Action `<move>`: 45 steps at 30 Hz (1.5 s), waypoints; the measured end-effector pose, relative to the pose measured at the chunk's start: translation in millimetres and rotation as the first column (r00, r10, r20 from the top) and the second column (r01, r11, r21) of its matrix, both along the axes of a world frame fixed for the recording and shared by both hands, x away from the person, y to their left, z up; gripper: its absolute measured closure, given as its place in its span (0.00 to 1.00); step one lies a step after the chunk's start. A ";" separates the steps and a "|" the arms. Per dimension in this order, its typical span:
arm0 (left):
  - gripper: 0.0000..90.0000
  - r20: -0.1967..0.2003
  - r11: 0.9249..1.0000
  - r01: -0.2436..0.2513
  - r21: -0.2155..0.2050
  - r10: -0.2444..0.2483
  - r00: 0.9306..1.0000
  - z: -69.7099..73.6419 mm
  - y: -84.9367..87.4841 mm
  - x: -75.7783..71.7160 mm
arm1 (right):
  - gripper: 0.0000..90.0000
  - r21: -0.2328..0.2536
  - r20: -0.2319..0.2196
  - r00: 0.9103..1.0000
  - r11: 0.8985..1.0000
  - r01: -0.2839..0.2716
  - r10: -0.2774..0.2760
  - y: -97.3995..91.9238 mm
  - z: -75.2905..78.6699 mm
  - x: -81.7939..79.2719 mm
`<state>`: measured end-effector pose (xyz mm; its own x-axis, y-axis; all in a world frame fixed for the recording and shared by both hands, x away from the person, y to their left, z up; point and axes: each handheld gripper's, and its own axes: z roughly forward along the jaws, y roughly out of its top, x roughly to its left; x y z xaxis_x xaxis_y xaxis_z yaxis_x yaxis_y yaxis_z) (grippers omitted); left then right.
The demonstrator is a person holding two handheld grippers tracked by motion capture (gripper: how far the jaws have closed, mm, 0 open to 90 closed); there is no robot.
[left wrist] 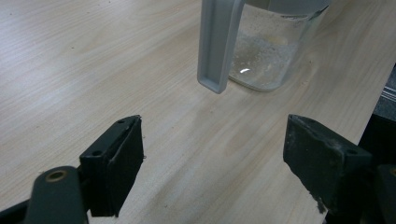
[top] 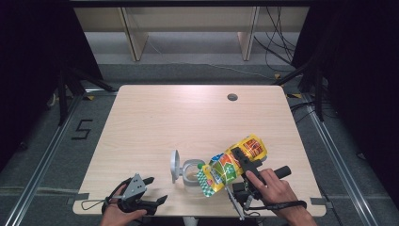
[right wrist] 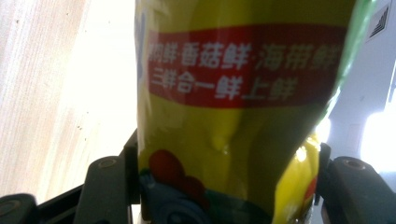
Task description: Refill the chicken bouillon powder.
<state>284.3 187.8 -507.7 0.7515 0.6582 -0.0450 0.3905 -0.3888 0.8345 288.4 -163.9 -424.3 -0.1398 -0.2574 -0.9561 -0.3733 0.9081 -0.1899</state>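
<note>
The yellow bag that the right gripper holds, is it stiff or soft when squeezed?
Probably soft: the yellow bag creases and dents between the right gripper jaws. Its glossy film looks slippery. It likely sags, tilted over the clear container.

The left hand (top: 123,214) holds the left gripper (top: 157,190) low at the near-left edge, its jaws spread wide apart with nothing between them. The right hand (top: 277,190) grips the right gripper (top: 242,157), angled up and left, its jaws clamped on something.
</note>
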 end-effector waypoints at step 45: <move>0.22 0.019 1.000 0.012 0.022 -0.012 1.000 0.2 1.5 1.8 | 0.47 -0.085 0.034 0.999 0.996 -0.036 0.039 13.2 1.8 -1.1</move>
<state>286.1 189.3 -507.5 0.7598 0.6499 -0.0164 0.3702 -0.4118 0.8327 287.3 -150.7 -422.5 -0.0944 -0.3417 -0.9350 -0.3987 0.8736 -0.2791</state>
